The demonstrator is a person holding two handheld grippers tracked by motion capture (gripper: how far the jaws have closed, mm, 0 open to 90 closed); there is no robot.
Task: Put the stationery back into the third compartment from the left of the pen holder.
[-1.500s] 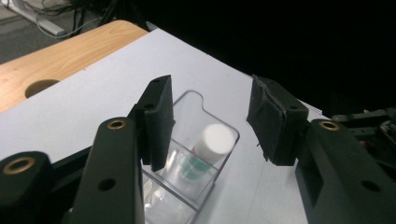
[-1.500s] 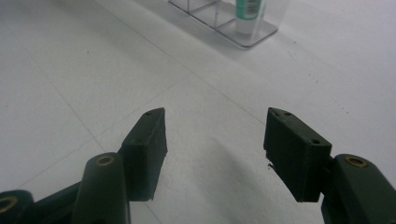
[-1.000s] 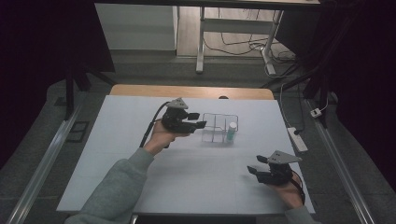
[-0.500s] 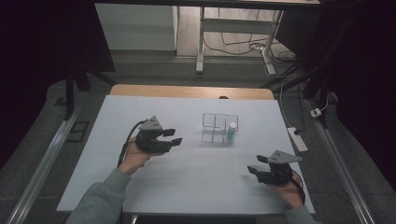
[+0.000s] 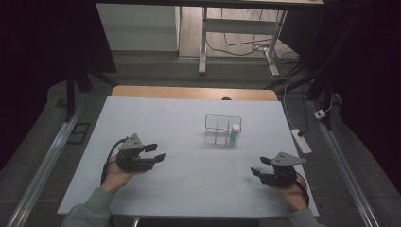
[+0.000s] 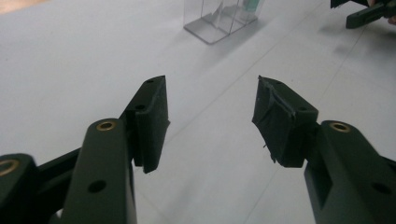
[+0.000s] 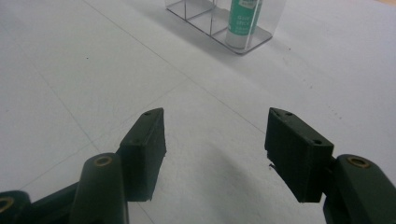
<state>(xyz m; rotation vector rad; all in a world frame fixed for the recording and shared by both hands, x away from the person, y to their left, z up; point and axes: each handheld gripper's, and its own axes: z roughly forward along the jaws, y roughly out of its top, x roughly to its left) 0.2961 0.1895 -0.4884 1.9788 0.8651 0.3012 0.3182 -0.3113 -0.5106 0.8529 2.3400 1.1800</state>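
Matt white table covering (image 5: 189,123) over a wooden edge; glossy clear plastic organizer (image 7: 219,21); matt black plastic jaws with brass-looking pins.

On the table (image 5: 189,118), toward the far right of middle: a rack (image 5: 222,129) with compartments, upright. In its near right compartment: a tube (image 5: 234,134), standing. Near left of the rack, well apart: left gripper (image 5: 156,152), jaws apart, pointing right. Near right of the rack, well apart: right gripper (image 5: 259,166), jaws apart, pointing left. Between the two grippers: bare table. Behind the table: desk legs (image 5: 203,42) and cables (image 5: 246,45) on the floor.
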